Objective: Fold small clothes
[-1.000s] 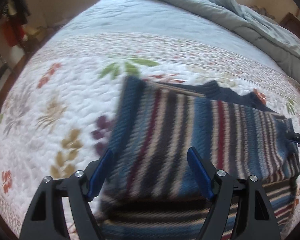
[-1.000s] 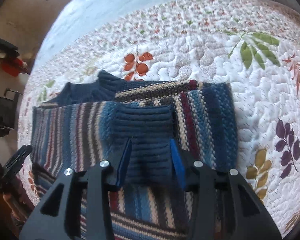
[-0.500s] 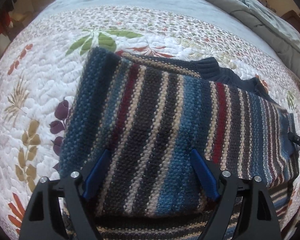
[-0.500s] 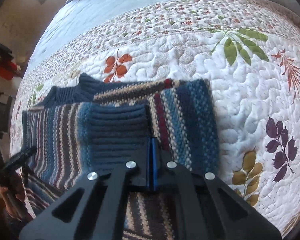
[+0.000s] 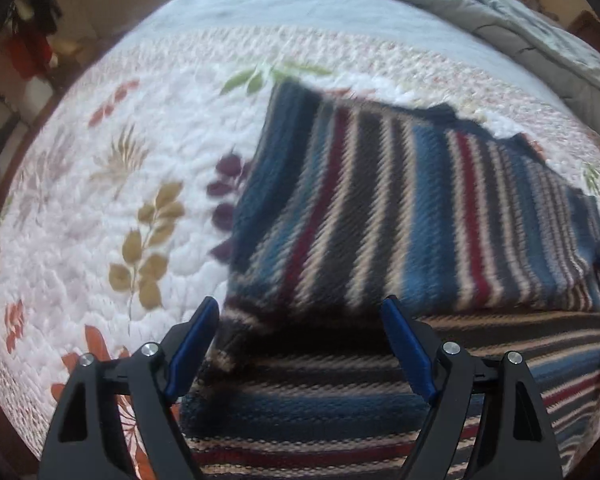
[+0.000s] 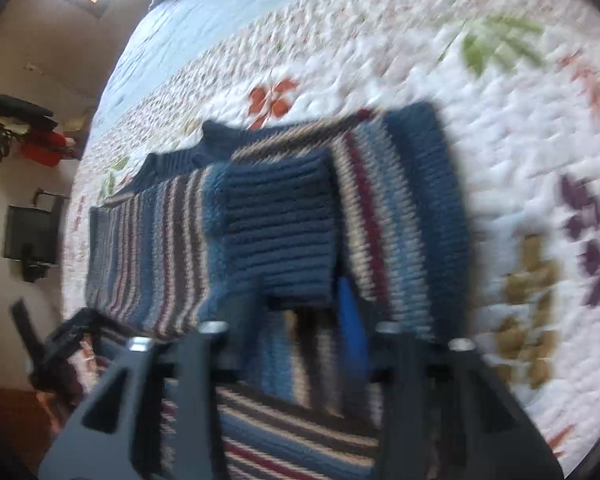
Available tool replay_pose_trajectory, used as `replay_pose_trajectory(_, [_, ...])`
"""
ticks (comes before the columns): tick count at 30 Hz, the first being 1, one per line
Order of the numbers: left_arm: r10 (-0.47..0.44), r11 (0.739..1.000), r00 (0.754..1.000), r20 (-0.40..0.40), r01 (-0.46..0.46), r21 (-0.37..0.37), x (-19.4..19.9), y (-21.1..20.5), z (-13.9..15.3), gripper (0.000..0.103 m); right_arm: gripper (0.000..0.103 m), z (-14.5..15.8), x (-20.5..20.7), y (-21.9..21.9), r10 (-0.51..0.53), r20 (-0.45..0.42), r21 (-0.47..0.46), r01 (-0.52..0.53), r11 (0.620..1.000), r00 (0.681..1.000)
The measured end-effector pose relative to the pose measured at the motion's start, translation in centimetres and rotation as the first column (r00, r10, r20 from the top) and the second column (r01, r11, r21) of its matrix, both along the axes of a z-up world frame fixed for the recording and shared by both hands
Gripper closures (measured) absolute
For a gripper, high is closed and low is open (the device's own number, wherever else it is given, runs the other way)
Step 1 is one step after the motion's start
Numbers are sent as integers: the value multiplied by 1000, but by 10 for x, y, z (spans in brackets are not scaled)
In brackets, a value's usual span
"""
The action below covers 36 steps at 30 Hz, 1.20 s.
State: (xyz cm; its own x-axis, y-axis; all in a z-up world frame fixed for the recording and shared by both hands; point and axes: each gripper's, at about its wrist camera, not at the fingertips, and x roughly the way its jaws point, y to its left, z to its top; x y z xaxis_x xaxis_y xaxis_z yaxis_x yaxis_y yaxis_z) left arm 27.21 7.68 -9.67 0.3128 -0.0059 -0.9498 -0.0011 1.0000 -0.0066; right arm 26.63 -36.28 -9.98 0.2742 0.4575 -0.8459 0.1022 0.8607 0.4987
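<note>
A thick, soft striped knit sweater is spread on the floral quilt, ahead of both grippers. The left gripper is spread wide and empty above the folded edge; the right gripper appears parted around the ribbed cuff, though blur obscures contact. The knit is judged floppy and moderately heavy, best pinched at a doubled edge.

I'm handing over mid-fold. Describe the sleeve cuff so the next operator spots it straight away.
Start at the white floral quilt covering the bed; the striped knit sweater lies on it. The cuff is the solid navy ribbed block on top of the sweater, just ahead of the right gripper. Everything around it is striped in blue, cream and maroon; it alone is plain.
</note>
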Motion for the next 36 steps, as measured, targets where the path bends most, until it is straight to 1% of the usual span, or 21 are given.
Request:
replay_pose_trajectory(2, [26, 999, 999, -25, -27, -23, 2, 5, -8, 19, 87, 2, -2, 7, 18, 17, -44, -17, 999, 1000])
replay_pose_trajectory(5, [46, 998, 998, -46, -48, -39, 4, 12, -19, 17, 89, 13, -17, 8, 36, 57, -73, -32, 997, 998])
replay_pose_trajectory(7, [43, 998, 998, -44, -45, -38, 2, 14, -25, 14, 91, 11, -25, 3, 19, 46, -102, -14, 995, 999])
replay_pose_trajectory(9, [36, 999, 999, -38, -36, -14, 2, 10, -27, 13, 91, -2, -21, 4, 22, 18, -119, -19, 993, 1000])
replay_pose_trajectory(10, [43, 999, 999, -21, -43, -8, 1, 8, -26, 13, 90, -6, -19, 5, 20, 18, -117, -18, 993, 1000])
replay_pose_trajectory(12, [36, 999, 999, -23, -36, -6, -2, 5, -23, 14, 88, -1, -20, 5, 18, 42, -104, -13, 995, 999])
replay_pose_trajectory(13, [34, 999, 999, -29, -34, -9, -1, 2, -23, 14, 83, 5, -24, 5, 18, 61, -92, -12, 996, 998])
replay_pose_trajectory(14, [31, 999, 999, -29, -31, -12, -6, 2, -20, 14, 82, 11, -31, 4, 15, 79, -84, -9, 996, 997])
replay_pose_trajectory(16, [12, 1000, 1000, -21, -12, -19, -22, 8, -12, 14, 79, 22, -49, 3, 27, 102, -94, -18, 995, 994])
replay_pose_trajectory(18, [-11, 999, 1000, -14, 10, -36, -41, 11, -4, 14, 78, 29, -75, 2, 49, 114, -109, -37, 993, 992])
replay_pose_trajectory(21, [-35, 999, 999, -15, 34, -15, -73, 15, 3, 14, 75, 24, -116, 7, 87, 88, -99, -78, 992, 992])
replay_pose_trajectory(23, [-30, 999, 999, -26, 29, -32, -94, 20, 5, 14, 73, 16, -146, 7, 103, 69, -98, -96, 991, 992])
replay_pose_trajectory(24, [-25, 998, 999, -38, 23, -51, -107, 22, 3, 14, 72, 10, -164, 7, 106, 57, -96, -100, 990, 993])
replay_pose_trajectory(26, [-23, 998, 998, -54, 20, -56, -125, 26, 1, 14, 72, 1, -193, 8, 102, 37, -94, -98, 991, 994])
replay_pose_trajectory(27, [-21, 999, 998, -54, 19, -43, -138, 27, 1, 14, 72, -6, -212, 6, 93, 23, -82, -91, 992, 995])
replay_pose_trajectory(29, [-22, 1000, 998, -52, 22, -5, -161, 25, -1, 14, 72, -14, -234, 5, 76, 13, -73, -75, 994, 997])
replay_pose_trajectory(30, [-24, 1000, 998, -54, 24, 4, -164, 29, -3, 14, 72, -17, -245, 6, 67, 11, -75, -66, 995, 998])
replay_pose_trajectory(32, [-28, 1000, 998, -58, 29, 1, -184, 31, -6, 14, 68, -23, -262, 9, 54, 18, -101, -52, 994, 998])
replay_pose_trajectory(33, [-29, 1000, 997, -68, 28, -13, -191, 31, -10, 14, 64, -25, -264, 11, 48, 19, -105, -45, 993, 999])
replay_pose_trajectory(35, [-24, 1000, 993, -112, 21, -22, -200, 29, -26, 14, 65, -36, -272, 17, 43, 13, -122, -41, 992, 999])
replay_pose_trajectory(36, [-22, 1000, 994, -106, 21, -8, -203, 27, -32, 13, 65, -39, -271, 21, 39, 26, -155, -35, 987, 999])
